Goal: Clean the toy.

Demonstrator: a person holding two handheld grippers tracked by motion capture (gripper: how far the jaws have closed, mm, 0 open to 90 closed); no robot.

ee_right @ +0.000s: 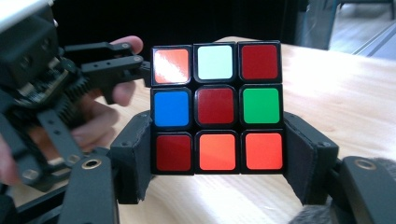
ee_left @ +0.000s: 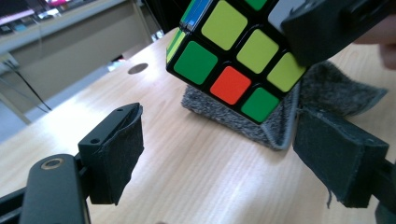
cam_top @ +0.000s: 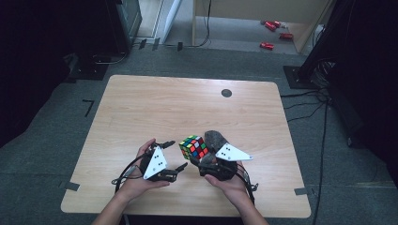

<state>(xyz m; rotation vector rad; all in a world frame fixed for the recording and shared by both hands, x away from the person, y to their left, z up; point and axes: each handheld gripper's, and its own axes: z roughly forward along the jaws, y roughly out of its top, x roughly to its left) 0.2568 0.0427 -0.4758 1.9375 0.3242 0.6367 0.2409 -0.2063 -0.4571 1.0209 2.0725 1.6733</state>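
Observation:
A scrambled colour cube (cam_top: 194, 146) is held a little above the wooden table near its front middle. My right gripper (cam_top: 198, 153) is shut on it, and in the right gripper view (ee_right: 218, 156) the padded jaws press the cube's (ee_right: 217, 107) lower row from both sides. My left gripper (cam_top: 177, 154) stands open just left of the cube. Its pads (ee_left: 116, 149) are apart with bare table between them, and the cube (ee_left: 233, 60) hangs beyond them. A grey fuzzy cloth (ee_left: 243, 121) lies under and behind the cube, also seen in the high view (cam_top: 215, 137).
The light wooden table (cam_top: 141, 108) has a dark round hole (cam_top: 226, 93) near its far edge. Grey carpet surrounds it, with red objects (cam_top: 272, 35) on the floor far behind and dark equipment (cam_top: 117, 23) at the back left.

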